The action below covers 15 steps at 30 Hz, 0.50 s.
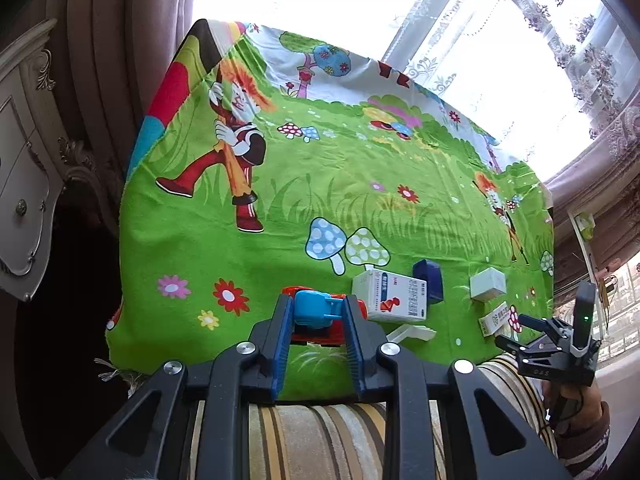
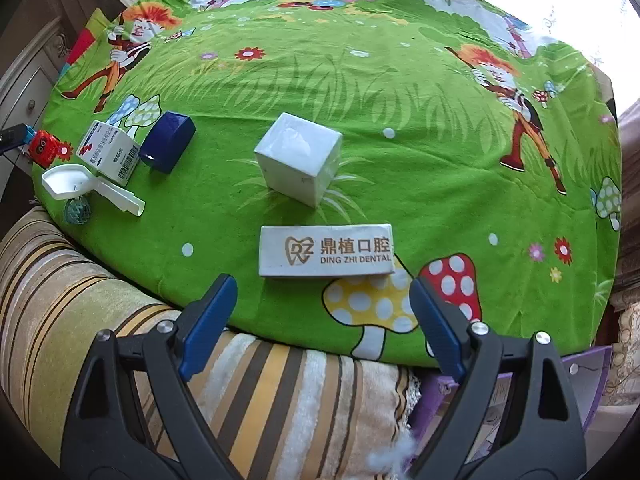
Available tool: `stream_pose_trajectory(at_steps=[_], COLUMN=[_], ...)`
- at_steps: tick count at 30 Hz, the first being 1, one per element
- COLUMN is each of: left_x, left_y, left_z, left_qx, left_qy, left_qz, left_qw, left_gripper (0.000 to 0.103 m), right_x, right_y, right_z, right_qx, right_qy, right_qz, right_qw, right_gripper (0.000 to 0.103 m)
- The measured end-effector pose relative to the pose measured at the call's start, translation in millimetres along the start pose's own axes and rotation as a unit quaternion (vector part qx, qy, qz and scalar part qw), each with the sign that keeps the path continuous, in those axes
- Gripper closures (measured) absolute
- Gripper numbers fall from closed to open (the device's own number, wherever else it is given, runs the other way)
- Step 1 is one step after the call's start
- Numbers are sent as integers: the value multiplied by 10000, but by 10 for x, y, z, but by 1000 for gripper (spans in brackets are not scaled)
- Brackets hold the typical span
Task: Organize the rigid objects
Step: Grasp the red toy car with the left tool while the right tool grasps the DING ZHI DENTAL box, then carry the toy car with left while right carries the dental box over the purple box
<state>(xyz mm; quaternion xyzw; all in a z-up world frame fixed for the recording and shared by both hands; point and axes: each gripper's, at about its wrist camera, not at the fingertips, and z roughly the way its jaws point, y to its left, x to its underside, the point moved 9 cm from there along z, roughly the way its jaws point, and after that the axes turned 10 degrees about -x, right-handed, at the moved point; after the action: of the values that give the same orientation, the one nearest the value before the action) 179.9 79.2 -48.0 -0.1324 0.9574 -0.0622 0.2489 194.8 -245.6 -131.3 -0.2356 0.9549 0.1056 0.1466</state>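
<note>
Here, left gripper [image 1: 316, 312] clamped on a small blue toy piece [image 1: 314, 311], held just above a red toy car [image 1: 320, 334] near the front-left edge of the cartoon-print green cloth [image 2: 400, 160]. Right gripper [image 2: 322, 312] spread wide, nothing between its fingers [image 2: 210, 312], poised over the cloth's near edge just short of a flat white dental box [image 2: 326, 250] (lettered "DING ZHI DENTAL"). Beyond that box, a plain white cube box [image 2: 298, 158]. Grouped at the left: white medicine carton [image 2: 108, 150], dark blue case [image 2: 170, 146] touching it, white plastic scoop [image 2: 80, 184], small teal ball [image 2: 77, 212]. Striped cushion [image 2: 260, 380] below.
</note>
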Motion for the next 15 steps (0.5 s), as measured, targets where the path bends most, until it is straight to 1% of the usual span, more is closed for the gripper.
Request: stream_pose_trajectory(at_steps=[3, 6, 12, 15], left_x=[-14, -23, -7, 26], left_y=[-106, -223, -488, -624], left_z=[-72, -126, -199, -212], left_qx=[115, 236, 454, 561], left_qy=[-68, -121, -176, -162], left_qz=[43, 116, 246, 310], left_qw=[9999, 9996, 9985, 9978], left_gripper=[76, 76, 76, 76], right_x=[-28, -36, -75, -89], right_y=[-36, -87, -148, -154], right_z=[112, 188, 293, 304], right_qx=[116, 107, 167, 124], right_qy=[122, 210, 310, 283], right_qz=[-23, 59, 44, 96], right_qw=[9999, 9997, 9994, 9995], right_gripper=[13, 13, 13, 13])
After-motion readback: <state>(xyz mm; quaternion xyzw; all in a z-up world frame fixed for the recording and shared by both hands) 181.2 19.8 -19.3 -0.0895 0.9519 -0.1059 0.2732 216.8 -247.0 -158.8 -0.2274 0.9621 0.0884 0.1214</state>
